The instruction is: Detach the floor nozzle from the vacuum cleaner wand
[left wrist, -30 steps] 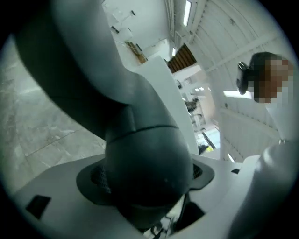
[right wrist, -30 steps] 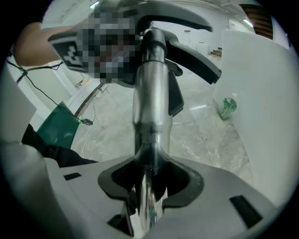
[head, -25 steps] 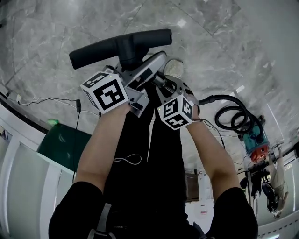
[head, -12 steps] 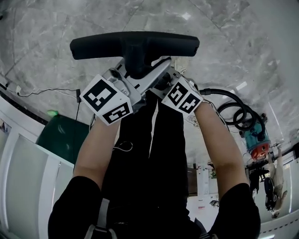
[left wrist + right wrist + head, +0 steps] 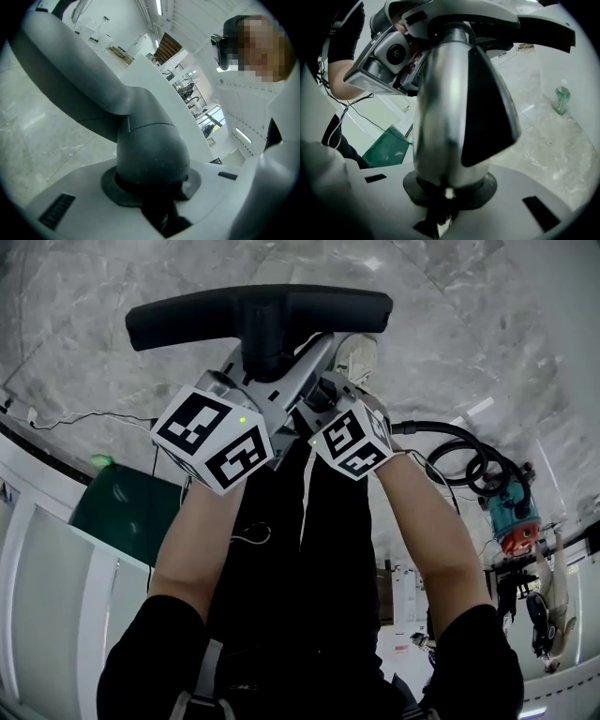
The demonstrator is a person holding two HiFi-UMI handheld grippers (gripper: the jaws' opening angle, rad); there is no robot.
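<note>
Separation step, grips set: the floor nozzle lies crosswise just beyond both claws. The left gripper is clenched on the nozzle's dark neck. The right gripper, jaws just closing, grasps the silver wand directly behind the nozzle. The next move likely calls for a straight opposed pull, with any latch released.

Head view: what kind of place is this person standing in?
Probably an indoor workshop or test hall: a shiny grey marble floor, white panel walls, and a teal machine with a coiled black hose.
</note>
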